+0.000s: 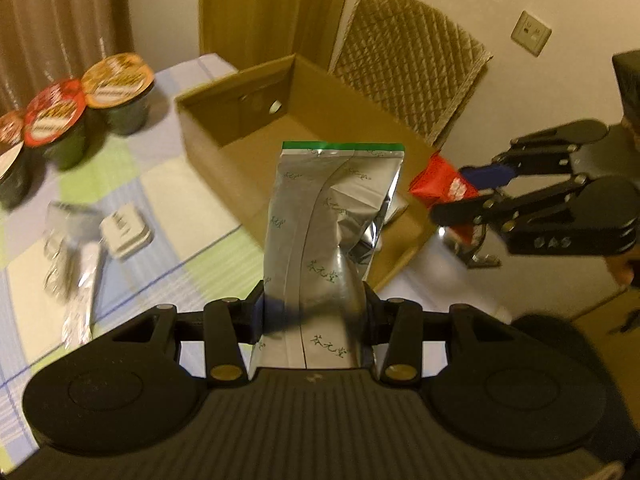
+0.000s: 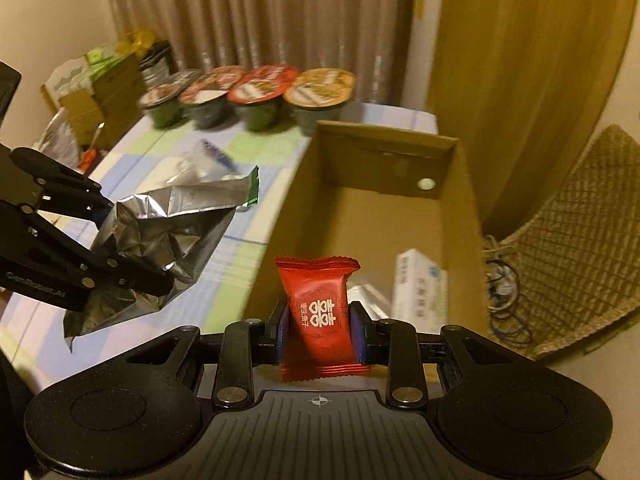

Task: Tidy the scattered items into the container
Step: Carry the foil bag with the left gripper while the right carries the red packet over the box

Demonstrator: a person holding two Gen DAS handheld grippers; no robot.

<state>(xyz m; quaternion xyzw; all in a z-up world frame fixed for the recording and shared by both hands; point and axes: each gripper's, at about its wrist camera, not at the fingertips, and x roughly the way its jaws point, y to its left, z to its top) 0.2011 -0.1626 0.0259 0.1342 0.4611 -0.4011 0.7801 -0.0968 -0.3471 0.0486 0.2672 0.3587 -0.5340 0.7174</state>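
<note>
Left tongs point(image 1: 314, 312): closed on the lower part of a silver foil pouch point(image 1: 332, 216) with a green top seal. The pouch stands upright in the grip, held above the near wall of the cardboard box point(image 1: 208, 148), not yet inside it.

Right tongs point(image 2: 320, 332): closed on a red candy packet point(image 2: 318, 312), pinched at its middle. The packet is held over the near end of the box, on the right side as the left wrist view shows it.

Box contents: a white carton point(image 2: 420, 292) lies at the near right of the box floor, with a second pale flat item beside it, too blurred to identify. The far part of the floor is bare. The far wall has a round hole.

Progress, as a judgement: early to middle stage. At least one item is stowed; two are in hand and ready to release.

Remaining on the table point(image 1: 180, 200), left of the box: a small white packet point(image 1: 126, 230) and crumpled silver wrappers point(image 1: 70, 264) near it. Farther back, a row of instant noodle cups point(image 2: 256, 94) stands at the table's far edge, before the curtain point(image 2: 260, 16). Whether the cups count as scattered items cannot be told.
</note>
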